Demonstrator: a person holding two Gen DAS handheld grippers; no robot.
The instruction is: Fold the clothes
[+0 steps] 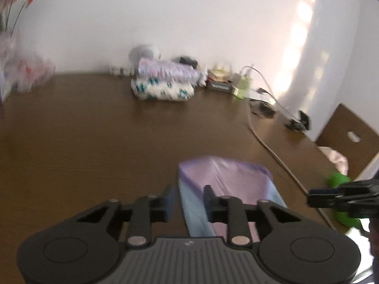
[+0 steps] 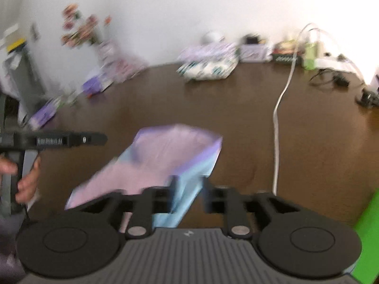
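While both views smear with motion blur, your left gripper point(image 1: 188, 200) hangs low over the brown table point(image 1: 94, 137) with its jaws spread apart and nothing between them. The folded cloth point(image 1: 227, 177) (lilac on top, pale blue along its near edge) lies flat on the table just ahead of you; its left edge runs up through the gap between your fingers, and your right-hand finger point(image 1: 208, 201) sits over the fabric. Whether that finger touches the cloth, the blur will not say.

Your right gripper point(image 2: 188, 195) is parted too, with the blue corner of the cloth showing in its gap, and no squeeze on it that you can make out. From that side your left gripper's body juts in at the left edge, with your hand point(image 2: 26, 177) wrapped around its handle.

At the back against the white wall point(image 1: 189, 11) sits a stack of folded clothes point(image 1: 163, 85), patterned in purple and teal. A pale cable point(image 2: 278, 118) trails across the table to the right of the cloth, well apart from it. Flowers point(image 2: 80, 28) stand blurred at the far left.
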